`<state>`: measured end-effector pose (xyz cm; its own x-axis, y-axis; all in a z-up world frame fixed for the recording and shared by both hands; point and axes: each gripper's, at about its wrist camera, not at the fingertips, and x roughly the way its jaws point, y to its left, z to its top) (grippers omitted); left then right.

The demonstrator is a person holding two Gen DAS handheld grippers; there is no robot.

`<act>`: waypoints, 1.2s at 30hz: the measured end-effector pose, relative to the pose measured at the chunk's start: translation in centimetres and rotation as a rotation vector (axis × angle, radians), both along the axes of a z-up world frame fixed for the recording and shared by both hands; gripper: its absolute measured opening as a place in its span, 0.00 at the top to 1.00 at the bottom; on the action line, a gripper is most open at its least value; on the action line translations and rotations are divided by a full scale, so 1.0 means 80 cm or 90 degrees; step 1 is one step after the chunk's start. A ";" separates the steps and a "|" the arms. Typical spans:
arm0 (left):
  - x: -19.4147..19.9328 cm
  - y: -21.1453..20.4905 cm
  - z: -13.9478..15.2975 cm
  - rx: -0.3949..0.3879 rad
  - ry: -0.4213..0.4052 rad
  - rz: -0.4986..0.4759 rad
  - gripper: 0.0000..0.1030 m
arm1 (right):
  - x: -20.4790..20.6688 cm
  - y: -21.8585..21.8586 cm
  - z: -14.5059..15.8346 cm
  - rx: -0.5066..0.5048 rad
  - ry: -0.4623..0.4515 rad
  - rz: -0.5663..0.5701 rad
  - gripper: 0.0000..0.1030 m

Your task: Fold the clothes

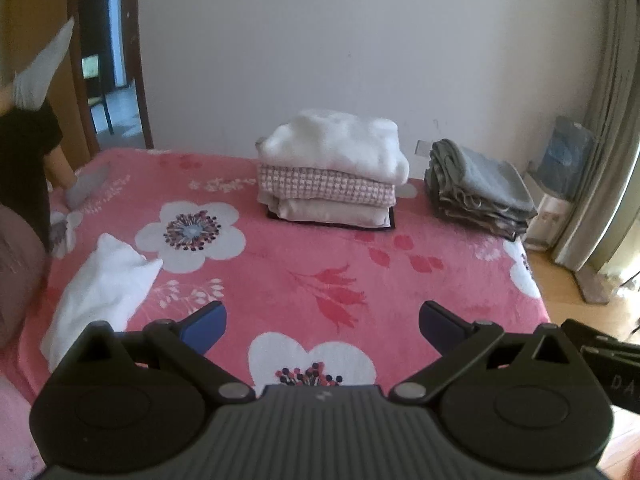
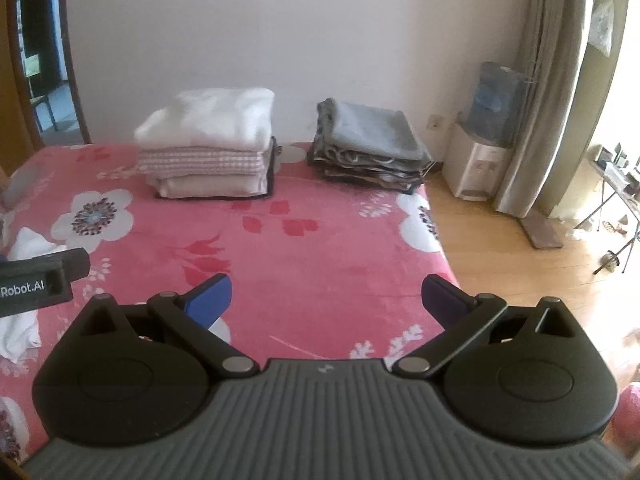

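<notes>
Bed (image 1: 400, 280): covered by a pink plush blanket (image 2: 320, 248) printed with large white blossoms and red leaves; it fills most of both views.

Left claw (image 1: 322, 320): spread wide, blue pads apart, nothing between them; it hangs over the near part of the blanket.

Right claw (image 2: 326, 296): likewise released and empty, above the bed's near right portion.

Loose white garment (image 1: 100, 292): lies rumpled on the left side of the bed, just beside the left claw's left finger (its edge also shows at the left margin of the right wrist view, partly behind the other gripper's housing).

Folded stack (image 1: 332, 172): at the far side of the bed by the wall; a fluffy white piece on top, a pink checked one under it, a beige one below, all resting on something dark and flat.

Grey folded stack (image 1: 476, 188): near the first stack, at the bed's far right corner.

Room: plain pale wall (image 2: 320, 40); wooden floor (image 2: 520, 280) to the right; water dispenser (image 2: 480, 160) against the wall; long curtain (image 2: 552, 80) beside it; open doorway (image 1: 104, 60) at far left.

Person (image 1: 28, 120): partly visible at the left edge, in dark clothing.
</notes>
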<state>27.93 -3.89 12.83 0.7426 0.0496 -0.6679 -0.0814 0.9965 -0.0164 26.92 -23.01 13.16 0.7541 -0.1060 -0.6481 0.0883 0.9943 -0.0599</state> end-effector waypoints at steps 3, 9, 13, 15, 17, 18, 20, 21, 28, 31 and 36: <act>-0.003 -0.012 -0.001 0.022 -0.001 -0.001 0.00 | -0.005 -0.004 -0.004 -0.008 -0.002 0.008 0.01; -0.005 -0.031 -0.003 0.053 0.001 0.005 0.00 | -0.009 -0.011 -0.007 -0.012 -0.003 0.017 0.01; -0.005 -0.036 -0.005 0.057 0.007 0.005 0.00 | -0.010 -0.016 -0.010 -0.006 0.001 0.014 0.01; -0.004 -0.037 -0.007 0.055 0.011 0.005 0.00 | -0.010 -0.018 -0.012 -0.006 0.004 0.012 0.01; -0.004 -0.038 -0.009 0.054 0.013 0.004 0.00 | -0.010 -0.020 -0.014 -0.006 0.007 0.012 0.01; -0.004 -0.038 -0.009 0.055 0.013 0.005 0.00 | -0.009 -0.020 -0.015 -0.006 0.010 0.012 0.01; -0.005 -0.039 -0.009 0.059 0.011 0.004 0.00 | -0.009 -0.021 -0.017 -0.006 0.013 0.012 0.01; -0.005 -0.039 -0.010 0.060 0.010 0.004 0.00 | -0.008 -0.021 -0.018 -0.006 0.015 0.011 0.01; -0.006 -0.038 -0.011 0.055 0.012 0.007 0.00 | -0.006 -0.019 -0.021 -0.003 0.024 0.010 0.01; -0.006 -0.035 -0.012 0.051 0.015 0.008 0.00 | -0.006 -0.017 -0.021 -0.003 0.027 0.012 0.01; -0.007 -0.032 -0.012 0.041 0.019 0.009 0.00 | -0.006 -0.012 -0.022 -0.005 0.030 0.020 0.01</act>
